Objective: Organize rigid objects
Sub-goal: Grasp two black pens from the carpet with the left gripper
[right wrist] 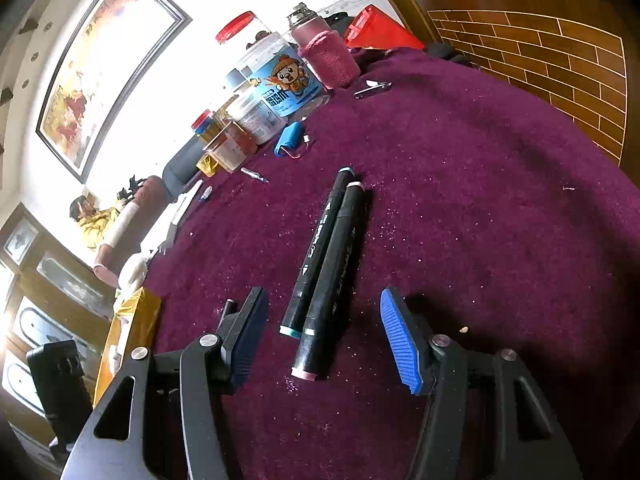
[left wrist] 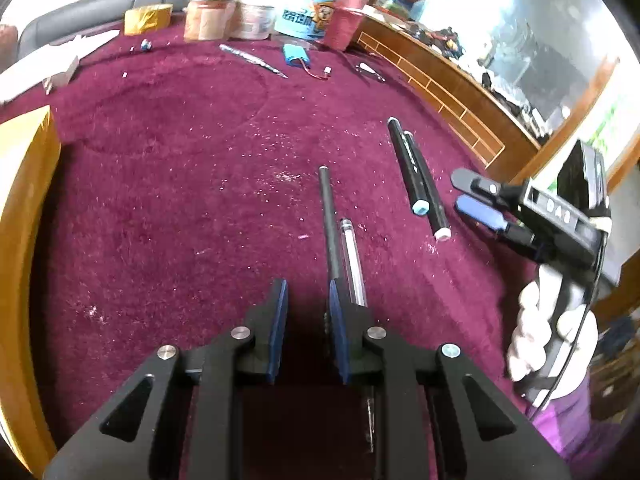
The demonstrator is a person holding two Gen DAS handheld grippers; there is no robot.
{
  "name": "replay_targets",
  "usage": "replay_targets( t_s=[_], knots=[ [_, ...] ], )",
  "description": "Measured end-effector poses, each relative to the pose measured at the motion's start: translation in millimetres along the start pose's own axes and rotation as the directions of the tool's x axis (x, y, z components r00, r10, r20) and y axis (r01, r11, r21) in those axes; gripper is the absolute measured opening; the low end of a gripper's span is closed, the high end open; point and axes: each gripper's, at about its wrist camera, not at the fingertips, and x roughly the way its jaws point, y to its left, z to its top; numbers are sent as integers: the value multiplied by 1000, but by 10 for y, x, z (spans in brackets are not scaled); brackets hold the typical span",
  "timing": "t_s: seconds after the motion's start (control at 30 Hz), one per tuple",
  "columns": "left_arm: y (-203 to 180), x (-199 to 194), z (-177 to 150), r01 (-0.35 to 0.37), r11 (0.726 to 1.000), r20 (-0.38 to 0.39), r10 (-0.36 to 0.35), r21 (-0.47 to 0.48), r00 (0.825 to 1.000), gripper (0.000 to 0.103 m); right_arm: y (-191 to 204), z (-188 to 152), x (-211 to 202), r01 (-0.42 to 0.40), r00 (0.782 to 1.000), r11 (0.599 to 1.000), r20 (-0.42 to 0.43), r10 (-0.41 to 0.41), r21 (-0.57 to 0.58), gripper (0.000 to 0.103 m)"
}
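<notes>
Two black markers point(left wrist: 420, 180) lie side by side on the maroon cloth; in the right wrist view they point(right wrist: 324, 268) lie just ahead of my open right gripper point(right wrist: 324, 332), between its spread fingers. The right gripper also shows in the left wrist view point(left wrist: 476, 200), at the markers' right. A dark grey pen point(left wrist: 330, 220) and a clear pen point(left wrist: 354, 264) lie side by side ahead of my left gripper point(left wrist: 308, 296). It is open and empty, and both pens run past its right finger.
Jars and tubs point(left wrist: 256, 8) point(right wrist: 276, 92), a pink-sleeved bottle point(right wrist: 324, 56), a blue battery pack point(left wrist: 296, 56) point(right wrist: 290, 138), a thin metal tool point(left wrist: 252, 58) and a small clip point(right wrist: 372, 88) sit at the table's far side. A yellow box point(left wrist: 20, 216) point(right wrist: 128, 332) stands at the left. A brick-pattern wooden counter point(right wrist: 560, 60) is to the right.
</notes>
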Motion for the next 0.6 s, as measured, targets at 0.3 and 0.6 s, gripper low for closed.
replay_targets(
  t_s=[0.3, 0.6],
  knots=[
    [-36, 28, 23, -29, 999, 23, 28, 41, 999, 20, 0, -2, 17, 15, 1000, 1000, -11, -15, -5, 53],
    [-68, -34, 49, -24, 999, 43, 23, 41, 999, 19, -3, -7, 15, 12, 1000, 1000, -19, -12, -5, 53]
  ],
)
